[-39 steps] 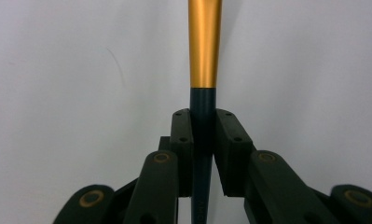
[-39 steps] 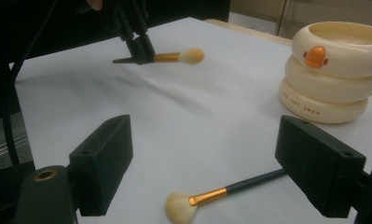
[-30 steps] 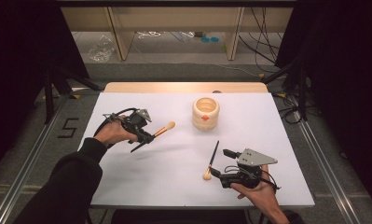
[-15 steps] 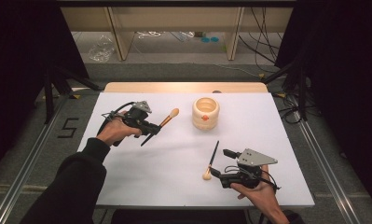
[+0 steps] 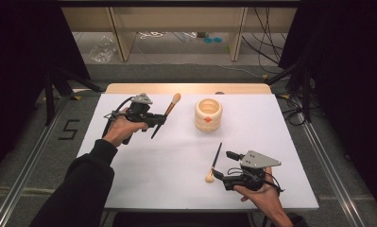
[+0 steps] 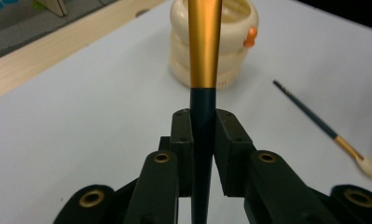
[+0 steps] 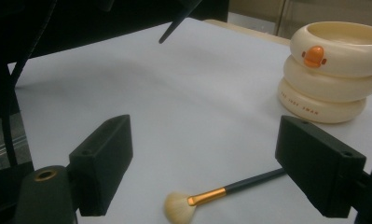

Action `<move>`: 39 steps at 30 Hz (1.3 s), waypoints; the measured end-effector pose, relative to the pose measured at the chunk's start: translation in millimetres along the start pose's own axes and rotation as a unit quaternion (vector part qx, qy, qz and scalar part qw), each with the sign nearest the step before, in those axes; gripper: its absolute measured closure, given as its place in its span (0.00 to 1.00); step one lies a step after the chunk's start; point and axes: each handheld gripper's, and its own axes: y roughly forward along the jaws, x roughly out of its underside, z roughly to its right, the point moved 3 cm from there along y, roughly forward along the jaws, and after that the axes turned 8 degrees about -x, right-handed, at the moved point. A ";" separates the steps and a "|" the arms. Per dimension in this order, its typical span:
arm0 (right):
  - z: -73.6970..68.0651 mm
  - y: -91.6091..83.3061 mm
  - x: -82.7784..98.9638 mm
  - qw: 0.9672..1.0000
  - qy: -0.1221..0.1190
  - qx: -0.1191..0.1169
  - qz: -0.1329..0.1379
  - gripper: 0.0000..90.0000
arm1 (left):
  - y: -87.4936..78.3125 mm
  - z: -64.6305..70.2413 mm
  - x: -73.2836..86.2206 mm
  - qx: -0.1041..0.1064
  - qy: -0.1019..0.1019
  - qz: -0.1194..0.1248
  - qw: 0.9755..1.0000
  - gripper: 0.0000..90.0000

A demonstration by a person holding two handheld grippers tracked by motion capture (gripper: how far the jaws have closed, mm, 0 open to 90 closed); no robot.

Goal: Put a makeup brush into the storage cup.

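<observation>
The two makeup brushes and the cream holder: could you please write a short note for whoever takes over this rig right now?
Left tongs: shut on the first brush, gripping its dark handle, lifted off the table to the left of the cream holder, bristles up.
Right tongs: open, resting near the table's front edge; the second brush lies flat on the white table between the jaws, untouched.
Done: first brush picked up.
Left: probably put it into the holder, then grasp the second brush and do the same.
</observation>
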 end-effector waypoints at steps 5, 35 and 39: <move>0.1 -0.4 0.1 1.000 0.000 -0.001 -0.002 0.22 | 6.6 1.7 -13.1 0.006 -0.039 0.041 0.998 0.87; 0.4 -1.9 0.0 1.000 0.000 -0.002 0.000 0.22 | 50.1 22.3 -68.2 0.019 -0.055 0.101 0.993 0.87; 0.4 -1.8 0.0 1.000 0.000 -0.001 0.003 0.22 | 52.8 21.1 -72.6 0.018 -0.059 0.103 0.993 0.87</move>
